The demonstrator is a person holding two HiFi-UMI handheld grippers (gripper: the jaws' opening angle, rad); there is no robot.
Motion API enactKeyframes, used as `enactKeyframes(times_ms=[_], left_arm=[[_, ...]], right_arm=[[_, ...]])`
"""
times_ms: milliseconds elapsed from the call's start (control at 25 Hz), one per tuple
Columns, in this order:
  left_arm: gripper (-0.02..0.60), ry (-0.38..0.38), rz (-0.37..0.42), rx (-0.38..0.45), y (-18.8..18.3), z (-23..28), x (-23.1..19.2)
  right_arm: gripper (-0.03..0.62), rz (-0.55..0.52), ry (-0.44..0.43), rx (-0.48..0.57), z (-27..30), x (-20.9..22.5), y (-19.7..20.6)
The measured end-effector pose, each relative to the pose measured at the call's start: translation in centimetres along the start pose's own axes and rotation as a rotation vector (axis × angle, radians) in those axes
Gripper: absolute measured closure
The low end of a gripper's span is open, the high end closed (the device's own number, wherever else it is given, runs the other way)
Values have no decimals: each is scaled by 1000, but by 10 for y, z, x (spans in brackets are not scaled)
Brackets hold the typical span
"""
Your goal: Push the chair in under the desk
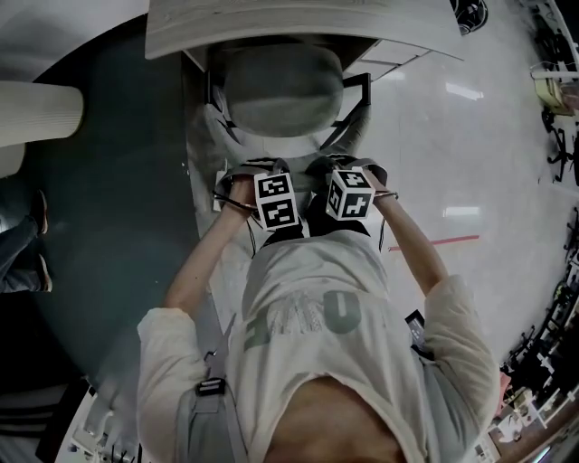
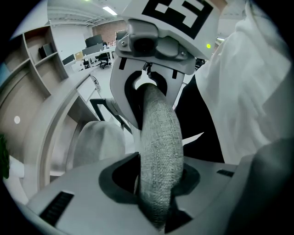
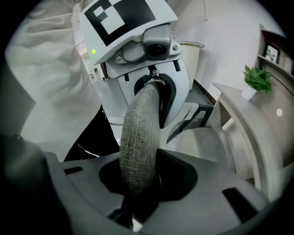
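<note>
The grey fabric chair [image 1: 283, 90] stands with its seat partly under the pale desk [image 1: 271, 23]. Both grippers sit side by side on the top edge of its backrest, close to my body. In the left gripper view the backrest edge [image 2: 158, 151] runs between the jaws of my left gripper [image 2: 156, 202], with dark gaps on both sides of the fabric. My right gripper [image 3: 138, 202] is shut on the same backrest edge [image 3: 140, 147], the fabric pressed against its jaws. From above, the marker cubes of the left gripper [image 1: 262, 176] and right gripper [image 1: 348, 174] hide the jaws.
A round white pillar [image 1: 36, 113] stands at the left, with another person's shoes [image 1: 36, 235] on the dark carpet below it. A small potted plant [image 3: 257, 80] sits on the desk's shelf. Red tape [image 1: 448, 240] marks the shiny floor at the right.
</note>
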State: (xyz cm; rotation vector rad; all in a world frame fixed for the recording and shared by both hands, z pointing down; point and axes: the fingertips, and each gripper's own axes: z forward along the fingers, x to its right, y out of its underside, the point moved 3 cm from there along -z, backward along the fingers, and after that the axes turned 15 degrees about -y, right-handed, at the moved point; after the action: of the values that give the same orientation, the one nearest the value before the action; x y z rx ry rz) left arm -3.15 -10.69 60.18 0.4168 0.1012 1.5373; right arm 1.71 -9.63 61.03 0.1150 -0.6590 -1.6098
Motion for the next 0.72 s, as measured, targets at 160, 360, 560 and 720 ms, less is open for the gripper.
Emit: enactKeyframes(times_ms=[160,360,560,720], left_arm=[[443,-13,4,-5,-2,11,-45],[443,-4,-22,-13,-8,8,-95],[443,4,-53,-30,-11,9,-131],[443,7,-65,-45,-10,14,-133]], right_arm=[[487,4,2,-8,-16,43,4],[485,-25,-25,15,-46,85,-1],[484,-49,-70,42,-66,117,-3],[480,-67,-95,56,-64,122,0]])
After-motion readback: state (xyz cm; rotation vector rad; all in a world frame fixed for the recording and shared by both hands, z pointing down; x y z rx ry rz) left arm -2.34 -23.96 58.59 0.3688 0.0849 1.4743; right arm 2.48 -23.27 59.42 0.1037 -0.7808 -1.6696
